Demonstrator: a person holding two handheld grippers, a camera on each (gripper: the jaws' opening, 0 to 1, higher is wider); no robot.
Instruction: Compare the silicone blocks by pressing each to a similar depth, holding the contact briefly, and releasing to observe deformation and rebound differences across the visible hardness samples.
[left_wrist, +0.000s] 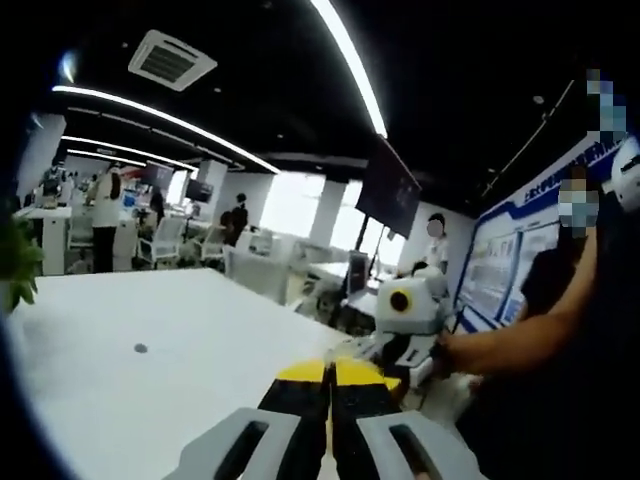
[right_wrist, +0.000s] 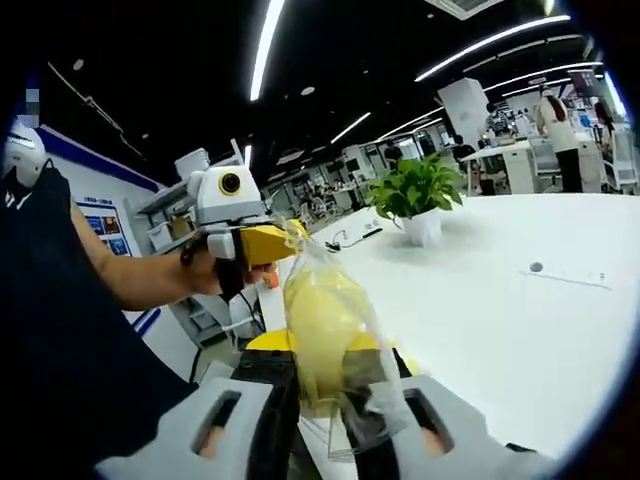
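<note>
A yellow silicone block (right_wrist: 322, 325) in a clear plastic bag sits between the jaws of my right gripper (right_wrist: 325, 352), which is shut on it and holds it above the table's edge. The bag's loose end hangs below the jaws. My left gripper (right_wrist: 268, 245), held by a person's hand, comes in from the left, and its yellow tips lie against the bag's top corner. In the left gripper view my left gripper (left_wrist: 328, 370) has its yellow-tipped jaws pressed together with nothing seen between them. The right gripper (left_wrist: 400, 345) is just to its right in a hand.
A white table (left_wrist: 150, 390) stretches ahead with a small dark dot (left_wrist: 140, 348) on it. A potted plant (right_wrist: 415, 190) stands on the table (right_wrist: 500, 320). A person's arm (right_wrist: 120, 275) is close on the left. Desks, chairs and people stand far behind.
</note>
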